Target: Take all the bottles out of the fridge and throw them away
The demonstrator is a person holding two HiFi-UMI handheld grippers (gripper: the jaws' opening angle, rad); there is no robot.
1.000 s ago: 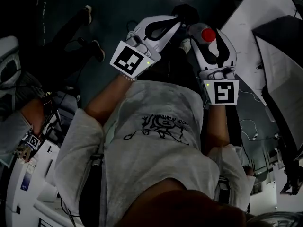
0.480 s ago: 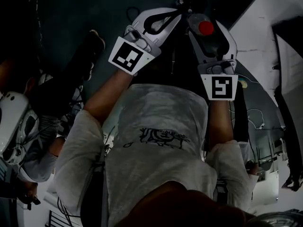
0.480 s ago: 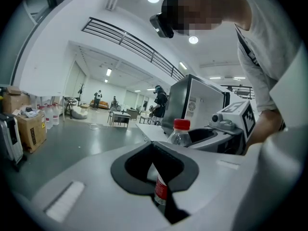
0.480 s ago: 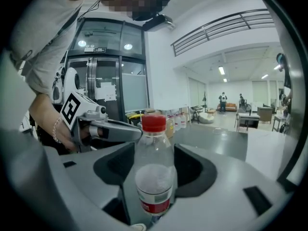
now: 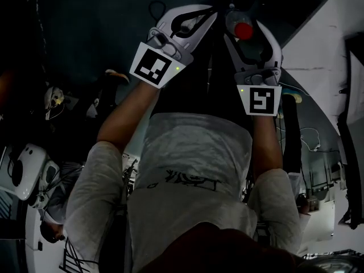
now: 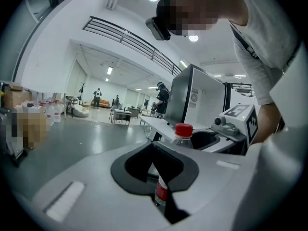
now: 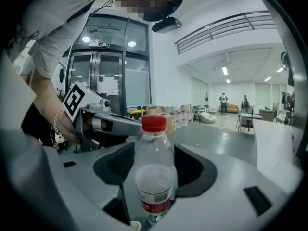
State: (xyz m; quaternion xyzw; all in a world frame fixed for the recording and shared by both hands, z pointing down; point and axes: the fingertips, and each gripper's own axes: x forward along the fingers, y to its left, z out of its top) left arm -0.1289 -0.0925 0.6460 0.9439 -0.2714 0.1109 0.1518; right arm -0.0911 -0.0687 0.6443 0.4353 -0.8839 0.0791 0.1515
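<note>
- both claws have been lifted higher in the head view, and the floor behind them has shifted.
- the bottle has stayed clamped upright in the right claw, so it is judged to be in transit and not yet thrown away.
- the left claw is closed on nothing, just beside the bottle.

Bottle base — hidden between right gripper fingers; far people — too small.

head view dim and underexposed; gripper views bright, fisheye-warped at the edges.
</note>
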